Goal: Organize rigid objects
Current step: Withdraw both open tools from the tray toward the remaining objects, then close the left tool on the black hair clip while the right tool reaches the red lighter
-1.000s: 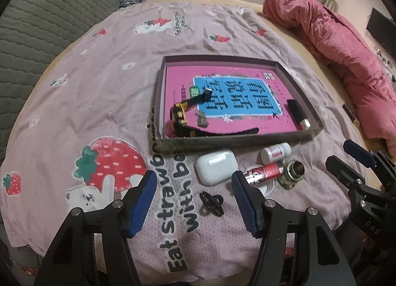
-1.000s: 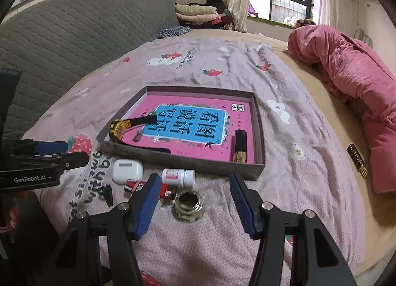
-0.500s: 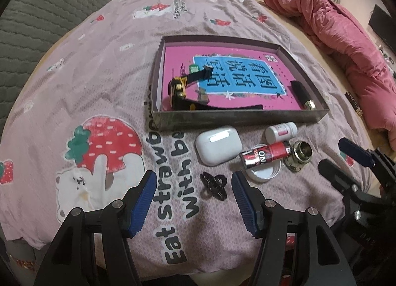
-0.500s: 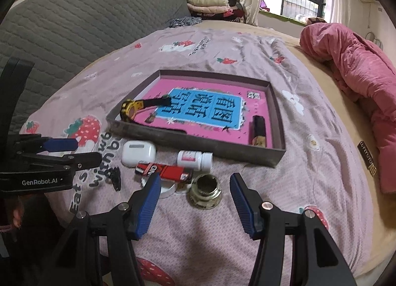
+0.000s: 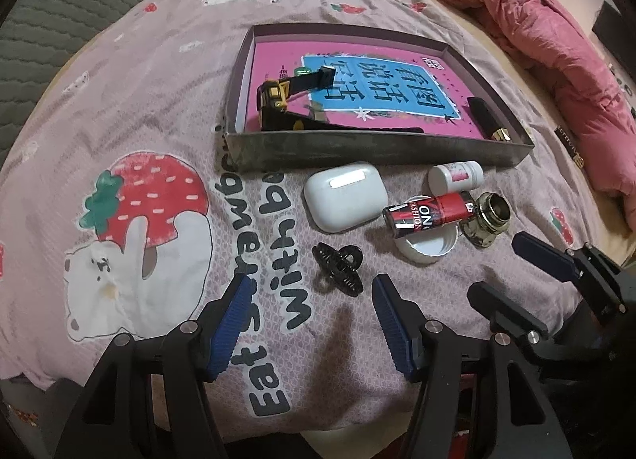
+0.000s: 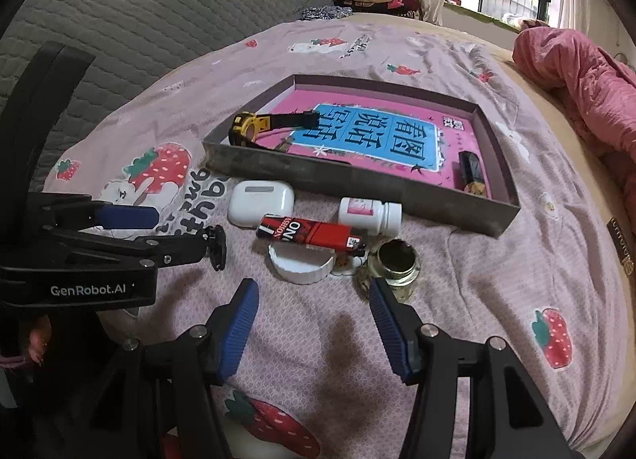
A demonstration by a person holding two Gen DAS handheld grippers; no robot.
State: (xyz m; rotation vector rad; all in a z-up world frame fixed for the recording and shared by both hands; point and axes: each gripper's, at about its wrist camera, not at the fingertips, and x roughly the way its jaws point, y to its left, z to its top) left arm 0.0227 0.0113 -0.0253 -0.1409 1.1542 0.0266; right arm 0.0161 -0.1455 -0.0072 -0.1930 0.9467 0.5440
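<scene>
Rigid objects: watch point(image 5: 278, 101) and dark tube point(image 5: 487, 121) already in tray point(image 5: 357, 149) | left: earbud case point(image 5: 344, 196), hair clip point(image 5: 338, 268), lighter point(image 5: 427, 214), white bottle point(image 5: 457, 175), cap point(image 5: 427, 248), brass fitting point(image 5: 487, 218) on bedspread near tray's near wall | left gripper point(image 5: 308, 324), right gripper point(image 6: 312, 326) both partly open, empty | clear bedspread near, tray wall to clear.

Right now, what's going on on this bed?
A person holds a gripper in each hand over small items on the bedspread, beside a shallow box. Both are open and empty. The left gripper hovers near the black hair clip; the right gripper is near the brass fitting. A watch and a dark tube lie in the box; earbud case, lighter, white bottle and white lid remain outside.
</scene>
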